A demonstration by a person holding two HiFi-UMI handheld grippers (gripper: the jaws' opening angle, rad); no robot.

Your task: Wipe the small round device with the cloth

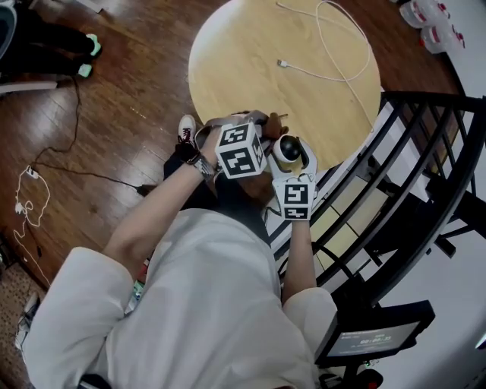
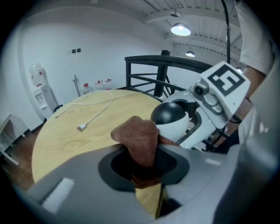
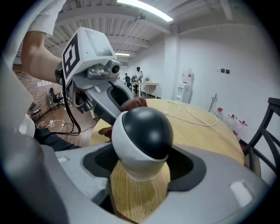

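Observation:
The small round device [image 1: 287,149], a white ball with a black dome, sits between the pads of my right gripper [image 1: 289,154], which is shut on it above the near edge of the round wooden table [image 1: 243,53]. In the right gripper view the device [image 3: 144,138] fills the middle. My left gripper [image 1: 260,125] is shut on a brown cloth [image 2: 138,141], which sticks up out of its jaws. The cloth's tip lies right beside the device [image 2: 170,118], on its left; contact is not clear. The left gripper [image 3: 94,74] shows just behind the device.
A white cable [image 1: 326,53] lies looped on the far half of the table. A black metal railing [image 1: 414,175] runs close on the right. Bottles [image 1: 433,23] stand at the top right. Dark wood floor with a cord [image 1: 30,197] lies to the left.

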